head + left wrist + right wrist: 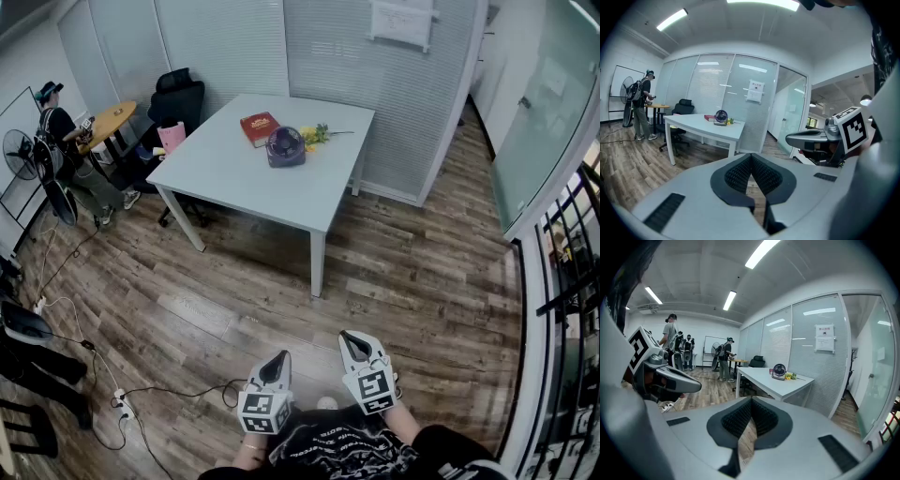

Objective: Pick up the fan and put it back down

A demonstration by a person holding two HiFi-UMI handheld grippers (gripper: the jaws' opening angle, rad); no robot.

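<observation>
Apparently nothing of the task is done yet: the fan [286, 146] stands on the white table [234, 173], well apart from both grippers. The left gripper [279, 361] and the right gripper [352, 340] are empty, with jaws pressed together. The approach, the lifting and the setting down all remain.

Bright, even light comes from ceiling light strips [761, 251], which reflect faintly in the glass partition [815, 333]. Only a soft shadow lies under the table [253, 173]. All three views bow strongly and darken at the corners.
</observation>
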